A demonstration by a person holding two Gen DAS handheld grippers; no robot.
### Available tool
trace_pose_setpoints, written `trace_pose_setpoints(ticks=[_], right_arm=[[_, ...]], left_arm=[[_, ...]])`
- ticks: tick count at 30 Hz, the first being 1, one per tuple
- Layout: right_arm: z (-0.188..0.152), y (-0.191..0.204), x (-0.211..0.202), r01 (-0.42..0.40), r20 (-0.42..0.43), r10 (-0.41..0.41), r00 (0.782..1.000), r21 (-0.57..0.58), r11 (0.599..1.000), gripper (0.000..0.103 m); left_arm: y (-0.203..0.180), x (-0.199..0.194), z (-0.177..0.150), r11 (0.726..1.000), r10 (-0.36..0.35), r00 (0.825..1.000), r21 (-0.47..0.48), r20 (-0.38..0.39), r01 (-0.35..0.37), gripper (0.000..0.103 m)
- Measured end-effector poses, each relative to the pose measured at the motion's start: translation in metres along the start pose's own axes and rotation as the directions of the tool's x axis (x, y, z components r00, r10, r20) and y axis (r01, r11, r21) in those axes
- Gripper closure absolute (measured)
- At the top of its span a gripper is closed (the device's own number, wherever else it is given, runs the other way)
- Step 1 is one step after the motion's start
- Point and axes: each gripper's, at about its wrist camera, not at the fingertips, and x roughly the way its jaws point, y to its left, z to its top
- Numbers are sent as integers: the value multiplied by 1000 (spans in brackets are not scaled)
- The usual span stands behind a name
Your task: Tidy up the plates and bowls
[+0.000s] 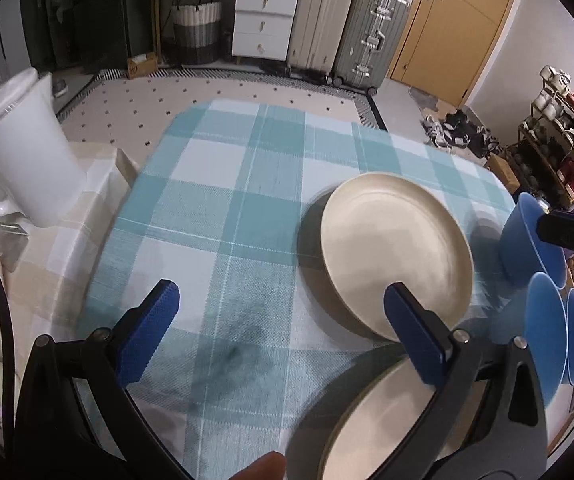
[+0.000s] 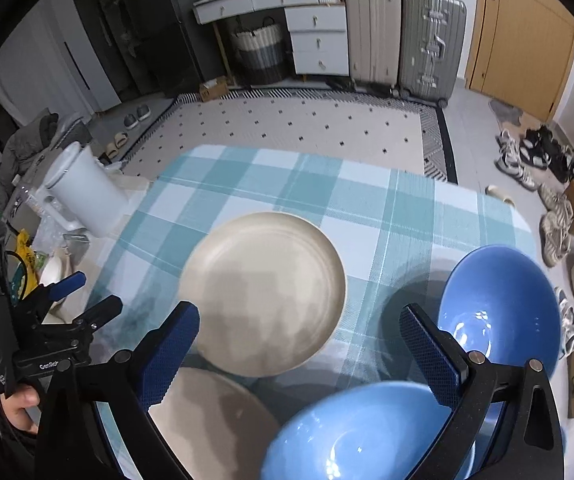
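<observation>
Both left tongs (image 1: 281, 326) and right tongs (image 2: 301, 346) are held apart, empty. Two cream plates (image 2: 265, 292) and two blue bowls (image 2: 499, 312) are spread unstacked over the tabletop (image 2: 367, 200). Each rim is best approached level, then clamped firmly before lifting.

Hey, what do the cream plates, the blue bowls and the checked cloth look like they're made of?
Cream plates: likely matte-glazed ceramic or stoneware, though melamine is possible; the surface is dull, with no sharp glints.
Blue bowls: glossy, probably glazed ceramic or smooth plastic; bright highlights show inside.
Checked cloth: woven fabric, cotton-like; a visible weave texture with teal and white squares.
</observation>
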Motion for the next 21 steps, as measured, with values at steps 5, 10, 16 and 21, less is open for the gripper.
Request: trace_pose_setpoints(ticks=[5,10,16,21], right_arm=[[3,-13,39,8,-67,-7,998,8,1000,3],[3,-24,70,11,-134,-8,991,21,1000,13],[4,-30,96,11,-187,-7,982,18,1000,22],[2,-27,107,24,-201,-27,979,-14,1000,28]], left_arm=[[4,32,2,1000,-2,999,-23,-38,2,2],[3,52,1,999,-21,997,-29,-72,19,8],[-5,73,0,998,-52,992,-30,-112,49,20],[-13,85,-4,998,-62,990,-22,-127,60,25]])
